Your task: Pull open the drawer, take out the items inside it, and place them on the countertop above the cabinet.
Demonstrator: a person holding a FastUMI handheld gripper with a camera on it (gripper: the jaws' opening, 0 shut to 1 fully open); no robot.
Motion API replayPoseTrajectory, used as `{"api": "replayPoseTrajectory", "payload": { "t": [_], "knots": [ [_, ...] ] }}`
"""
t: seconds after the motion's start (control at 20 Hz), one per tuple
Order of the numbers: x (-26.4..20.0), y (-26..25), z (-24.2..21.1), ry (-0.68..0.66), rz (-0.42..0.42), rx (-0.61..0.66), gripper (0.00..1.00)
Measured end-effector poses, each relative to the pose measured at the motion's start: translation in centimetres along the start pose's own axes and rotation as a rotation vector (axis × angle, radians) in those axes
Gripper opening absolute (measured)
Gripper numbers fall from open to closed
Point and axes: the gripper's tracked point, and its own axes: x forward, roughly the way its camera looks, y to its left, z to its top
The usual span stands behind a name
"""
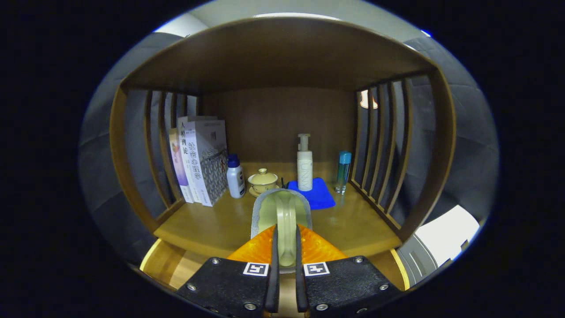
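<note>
Pale green cup [282, 216] with grey rim pinched by its handle between gripper [284, 247] fingers, gripper nearly closed on it. Cup hung above front of wooden tabletop [212, 225], short of blue mat [320, 196]. Grip on handle judged to keep cup steady for setting down. Pump bottle [304, 163] stood on mat; books [198, 163], small white bottle [235, 174], lidded teacup [263, 180], slim blue-capped bottle [343, 172] beyond. Bare wood ahead of fingers judged fit landing spot.
</note>
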Motion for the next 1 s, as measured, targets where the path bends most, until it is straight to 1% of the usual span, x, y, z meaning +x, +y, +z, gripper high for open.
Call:
{"api": "replayPoseTrajectory", "payload": {
  "t": [0.1, 0.15, 0.3, 0.45, 0.6, 0.9, 0.95, 1.0],
  "knots": [
    [2.1, 1.1, -1.1, 0.032, 0.018, 0.004, 0.15],
    [2.9, 1.6, -1.7, 0.047, 0.029, -0.019, 0.15],
    [4.9, 1.9, -2.6, 0.060, 0.018, -0.090, 0.15],
    [6.3, 1.4, -2.1, 0.067, -0.007, -0.123, 0.15],
    [7.7, 1.2, -2.2, 0.088, -0.012, -0.169, 0.15],
    [8.9, 1.4, -2.5, 0.086, -0.018, -0.189, 0.22],
    [8.9, 1.5, -3.0, 0.105, -0.012, -0.196, 0.24],
    [8.8, 2.0, -3.7, 0.130, 0.014, -0.190, 0.27]
  ]
}}
